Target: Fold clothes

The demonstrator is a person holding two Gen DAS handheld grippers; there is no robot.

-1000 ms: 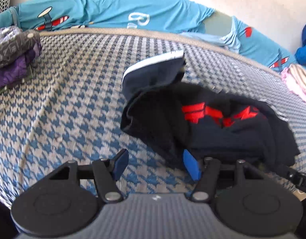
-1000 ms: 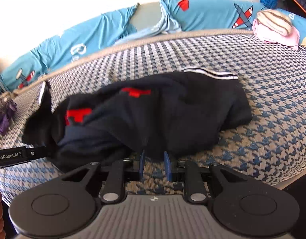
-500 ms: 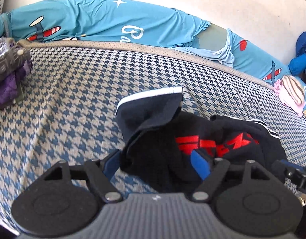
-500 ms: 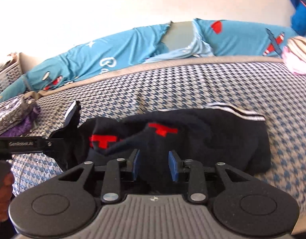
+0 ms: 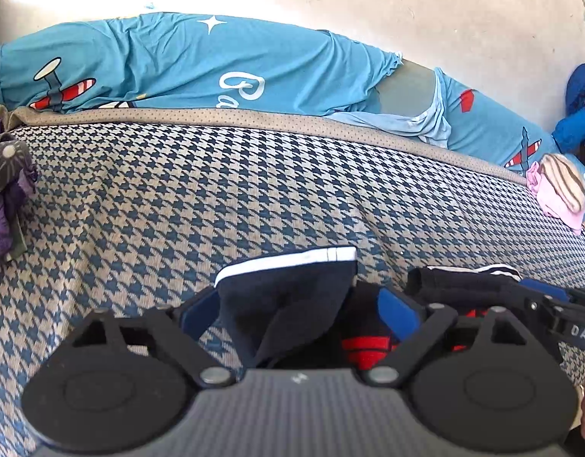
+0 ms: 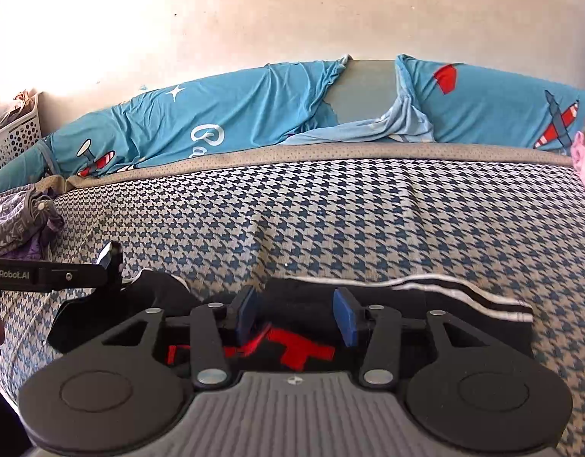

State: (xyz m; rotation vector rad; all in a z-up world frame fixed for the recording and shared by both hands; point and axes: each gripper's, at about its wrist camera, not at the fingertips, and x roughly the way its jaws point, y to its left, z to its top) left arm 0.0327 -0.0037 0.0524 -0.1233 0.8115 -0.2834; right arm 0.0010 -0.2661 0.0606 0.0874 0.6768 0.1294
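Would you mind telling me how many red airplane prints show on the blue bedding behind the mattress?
2: one airplane print at the left end of the bedding, another at the right end. Folds may hide more.

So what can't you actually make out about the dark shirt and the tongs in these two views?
- Left wrist view: the near part of the dark shirt is hidden under the left tongs body; whether the open pads touch cloth is unclear.
- Right wrist view: the red print is cut off by the right tongs housing, so it is unreadable.
- Both views: the shirt's full shape is hidden by bunching.
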